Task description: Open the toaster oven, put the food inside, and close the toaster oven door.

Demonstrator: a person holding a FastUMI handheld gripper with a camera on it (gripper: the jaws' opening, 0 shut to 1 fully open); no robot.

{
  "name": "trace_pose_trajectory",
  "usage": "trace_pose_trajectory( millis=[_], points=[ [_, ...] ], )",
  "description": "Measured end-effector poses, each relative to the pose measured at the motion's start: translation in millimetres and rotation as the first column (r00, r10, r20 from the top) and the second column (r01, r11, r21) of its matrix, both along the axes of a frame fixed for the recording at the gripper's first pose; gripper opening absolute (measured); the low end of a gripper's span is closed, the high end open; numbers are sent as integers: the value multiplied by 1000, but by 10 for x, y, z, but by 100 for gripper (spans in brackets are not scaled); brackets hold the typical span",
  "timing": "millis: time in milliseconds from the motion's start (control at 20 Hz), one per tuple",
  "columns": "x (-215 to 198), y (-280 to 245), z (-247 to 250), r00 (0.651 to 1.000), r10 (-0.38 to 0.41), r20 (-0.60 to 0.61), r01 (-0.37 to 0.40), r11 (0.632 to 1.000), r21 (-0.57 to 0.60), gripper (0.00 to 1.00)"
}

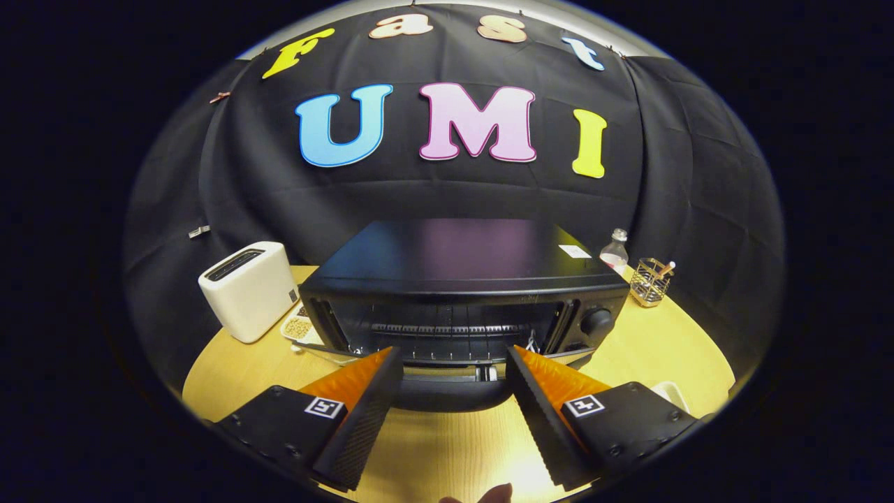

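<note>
Round wooden table [670,356] carries toaster oven [464,293], white toaster [248,290], wire holder [649,281], bottle [614,253].

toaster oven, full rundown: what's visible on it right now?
The toaster oven is a black, boxy unit with a glossy flat top bearing a small white sticker, and a round knob on its front panel. Its door looks lowered open, exposing a wire rack inside. It stands upright on the wooden table, beside a white toaster. The hand-held gripper is open, just short of the door.

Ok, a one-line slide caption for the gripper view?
Open gripper faces the toaster oven, its door down; white toaster and food tray beside it.
</note>
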State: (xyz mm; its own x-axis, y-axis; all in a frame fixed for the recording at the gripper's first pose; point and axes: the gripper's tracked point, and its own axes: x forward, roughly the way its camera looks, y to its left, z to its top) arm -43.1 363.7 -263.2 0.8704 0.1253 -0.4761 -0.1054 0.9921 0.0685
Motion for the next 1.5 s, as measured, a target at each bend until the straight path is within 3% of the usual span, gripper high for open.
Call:
trace_pose_trajectory(
  millis=[600,1000,1300,1500],
  points=[
    [-609,-14,-494,988,12,-156,-15,1000,-23,99],
    [-1039,45,-1121,926,85,-368,-101,995,-25,100],
    [-990,-128,-662,942,160,-294,-155,987,42,99],
    [-912,-592,-216,948,211,-238,-200,977,70,99]
  ],
)
